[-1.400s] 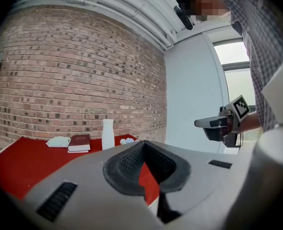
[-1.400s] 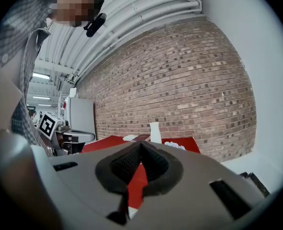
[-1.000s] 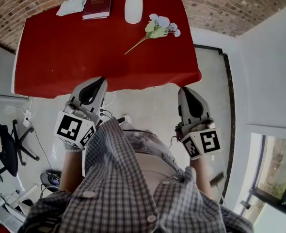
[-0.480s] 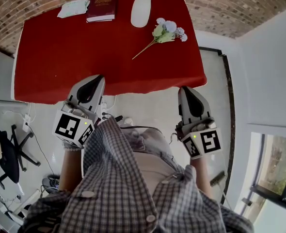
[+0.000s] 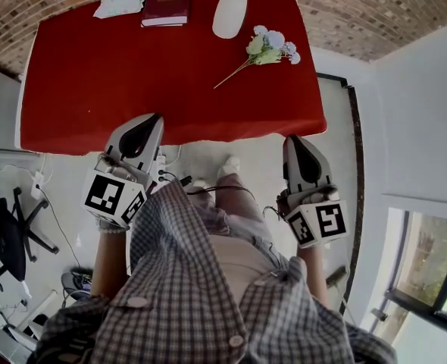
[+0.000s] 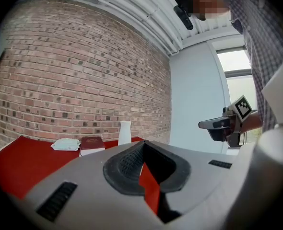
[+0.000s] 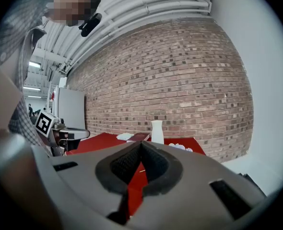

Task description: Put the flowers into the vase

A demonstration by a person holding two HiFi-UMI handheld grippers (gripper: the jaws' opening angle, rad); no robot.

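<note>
A white vase (image 5: 232, 6) stands upright at the far edge of the red table (image 5: 117, 74). Just right of it lies a small bunch of pale flowers (image 5: 271, 46), its thin stem pointing toward the table's near side. My left gripper (image 5: 149, 121) hovers at the near table edge, shut and empty. My right gripper (image 5: 293, 142) hangs over the floor off the near right corner, also shut with nothing held. The vase (image 6: 124, 132) shows past the left jaws, and the vase (image 7: 157, 132) and flowers (image 7: 179, 147) past the right jaws.
A dark red book (image 5: 167, 4) and a folded white cloth (image 5: 119, 3) lie at the far left of the table. A brick wall (image 5: 345, 14) runs behind it. An office chair (image 5: 15, 226) stands on the floor at the left, a window (image 5: 428, 279) at the right.
The table, vase and flowers have shifted lower and to the right in the head view as the person steps toward the table. Both grippers keep their places in the picture and remain shut.
</note>
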